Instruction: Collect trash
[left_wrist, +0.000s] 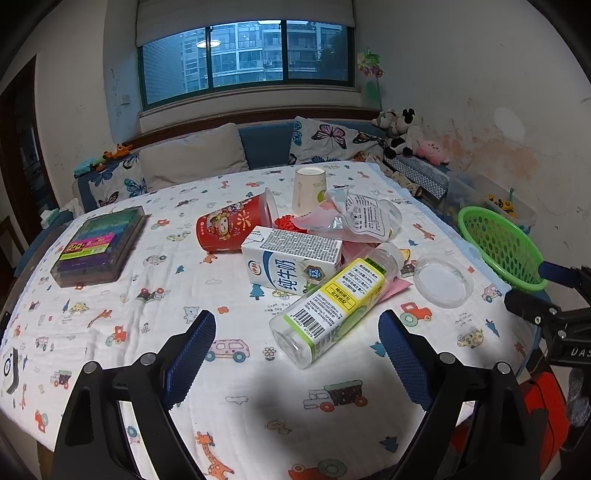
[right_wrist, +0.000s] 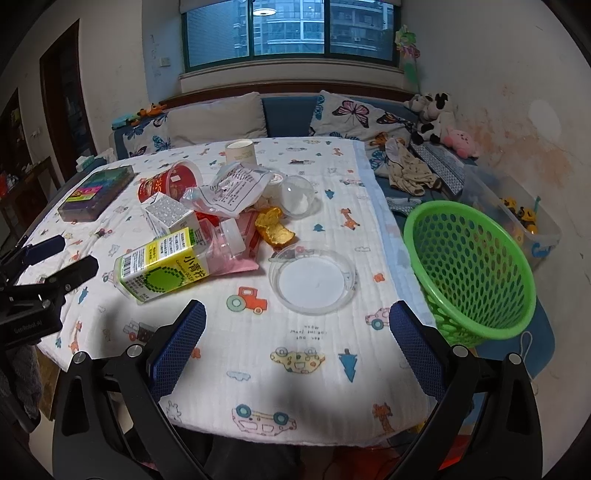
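Trash (left_wrist: 295, 254) heaped mid-table, basket (right_wrist: 469, 266) tilted at the right edge.
Both grippers, left (left_wrist: 297, 347) and right (right_wrist: 297, 332), hang spread and empty; the round bottle (left_wrist: 332, 306) may roll, or a bump could tip the basket.

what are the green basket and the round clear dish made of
Basket: looks like moulded plastic, glossy bright green, its wall a grid of punched holes. Dish: probably thin clear plastic, since the tablecloth shows through its shiny rim; glass can't be ruled out.
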